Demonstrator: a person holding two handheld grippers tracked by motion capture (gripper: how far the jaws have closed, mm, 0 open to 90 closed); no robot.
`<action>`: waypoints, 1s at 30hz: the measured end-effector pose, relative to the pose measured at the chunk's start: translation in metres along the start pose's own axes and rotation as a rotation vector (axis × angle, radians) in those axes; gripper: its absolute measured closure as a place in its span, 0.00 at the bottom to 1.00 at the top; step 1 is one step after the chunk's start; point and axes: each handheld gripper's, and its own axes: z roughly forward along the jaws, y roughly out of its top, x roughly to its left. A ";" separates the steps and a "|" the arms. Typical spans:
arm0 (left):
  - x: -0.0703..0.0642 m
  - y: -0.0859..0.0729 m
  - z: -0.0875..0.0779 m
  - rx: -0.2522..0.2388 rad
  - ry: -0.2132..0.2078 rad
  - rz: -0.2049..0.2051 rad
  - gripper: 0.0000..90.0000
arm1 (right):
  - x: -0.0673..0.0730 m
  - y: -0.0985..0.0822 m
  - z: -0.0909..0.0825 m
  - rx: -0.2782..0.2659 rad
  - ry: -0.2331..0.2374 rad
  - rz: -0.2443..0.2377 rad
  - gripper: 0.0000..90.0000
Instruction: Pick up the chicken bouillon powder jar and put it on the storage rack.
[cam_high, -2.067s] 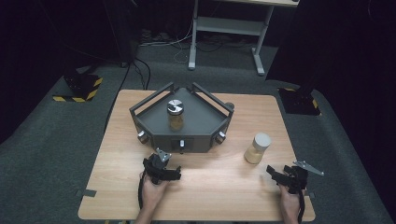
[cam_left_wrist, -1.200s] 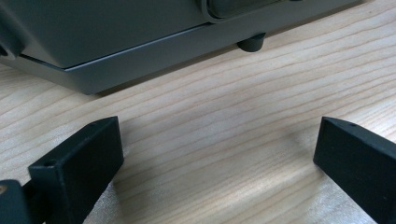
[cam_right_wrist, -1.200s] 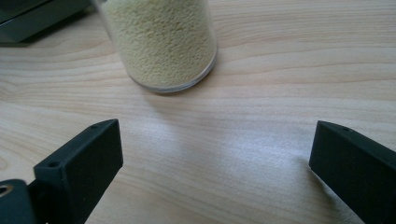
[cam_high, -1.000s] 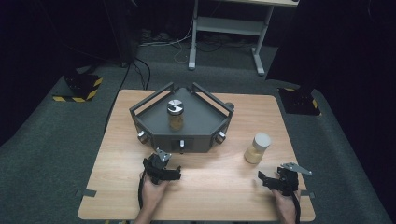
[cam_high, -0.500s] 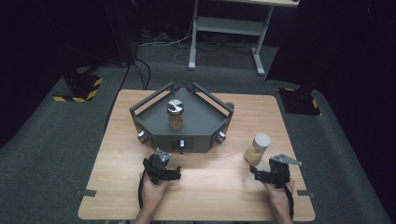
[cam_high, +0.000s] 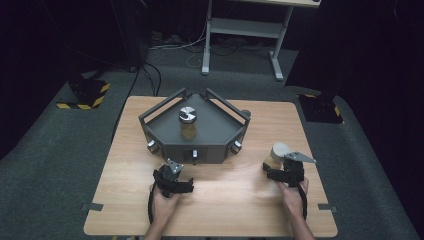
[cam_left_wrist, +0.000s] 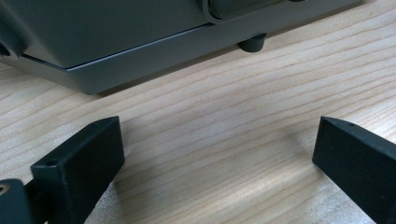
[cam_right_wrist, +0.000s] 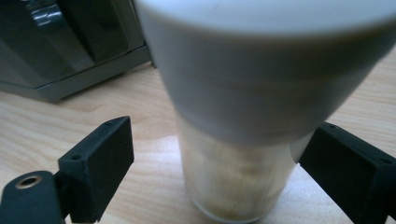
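My right tool (cam_high: 271, 172) has been closing around the white-lidded jar (cam_right_wrist: 233, 177) near the table's (cam_high: 225, 200) right edge — pads not yet touching. I'd centre the glass, then squeeze below the lid. Left tool (cam_high: 175, 186) rests open — empty.

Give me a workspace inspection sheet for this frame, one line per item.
Surface: wooden table, bare at the front.
Job's things: white-lidded jar upright on the table, between the right hand-held gripper jaws; a gap shows at the left jaw.
Clutter: grey angular fixture carrying a second jar.
Grippers: left hand-held gripper open, on nothing; right one's jaws have just been closing.
Cables: loose on the floor behind.
Surroundings: dark carpet, hazard-striped blocks, metal stand.
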 end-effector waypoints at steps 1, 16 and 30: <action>0.000 0.000 0.000 0.000 0.000 0.000 0.02 | 0.000 0.001 0.001 0.002 -0.006 0.002 0.12; 0.000 0.000 0.000 0.000 0.001 -0.002 0.02 | 0.000 0.014 0.005 -0.019 -0.043 0.000 0.18; 0.000 0.000 0.000 0.000 0.002 -0.003 0.02 | -0.005 0.015 0.008 -0.022 -0.015 -0.012 0.35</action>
